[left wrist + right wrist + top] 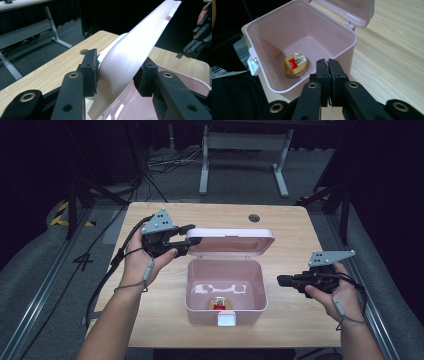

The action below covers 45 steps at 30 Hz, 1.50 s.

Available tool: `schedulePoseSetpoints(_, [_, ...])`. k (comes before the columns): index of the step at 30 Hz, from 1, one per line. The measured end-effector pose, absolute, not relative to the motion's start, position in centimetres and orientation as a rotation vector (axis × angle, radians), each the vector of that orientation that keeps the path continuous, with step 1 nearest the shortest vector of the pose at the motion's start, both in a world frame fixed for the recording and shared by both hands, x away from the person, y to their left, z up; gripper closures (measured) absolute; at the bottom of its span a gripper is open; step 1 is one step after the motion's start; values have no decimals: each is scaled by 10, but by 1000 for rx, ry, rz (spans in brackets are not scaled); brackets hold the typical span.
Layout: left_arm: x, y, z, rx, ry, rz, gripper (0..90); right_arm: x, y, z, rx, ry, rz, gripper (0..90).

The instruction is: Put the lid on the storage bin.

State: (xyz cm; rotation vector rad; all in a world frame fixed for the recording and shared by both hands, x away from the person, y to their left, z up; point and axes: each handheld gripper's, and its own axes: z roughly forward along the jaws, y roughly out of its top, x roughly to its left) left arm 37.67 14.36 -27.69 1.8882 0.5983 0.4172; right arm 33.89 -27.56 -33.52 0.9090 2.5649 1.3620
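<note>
Pink storage box (225, 292) sits open near the front edge of the wooden table (295, 235), white latch (227, 320) facing the person, and a small round tin (295, 64) lies on its floor. Just to its right, the right gripper (281, 280) hovers empty, jaws pressed together. Farther back, the left gripper (192, 234) clamps the raised lid (232, 241) by its edge. Opening looks done; closing, I'd judge, remains.

A light wooden table (150, 320) has a round cable hole (254, 218) near its far edge. Beyond it, on grey carpet, stands a white metal desk frame (245, 150) with loose cables (165, 162) beside it. Yellow-black hazard tape (62, 215) marks the floor at left.
</note>
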Motion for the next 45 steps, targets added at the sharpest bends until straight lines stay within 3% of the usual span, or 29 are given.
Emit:
schedulePoseSetpoints(17, [348, 142, -286, 1975, 567, 454, 484, 330, -263, -331, 855, 2612, 1467, 900])
schedulePoseSetpoints(30, [337, 145, -294, 2088, 580, 363, 364, 331, -254, -323, 791, 2602, 1553, 900])
schedulePoseSetpoints(45, [333, 150, -300, 2180, 563, 283, 331, 333, -252, -326, 785, 2534, 1665, 900])
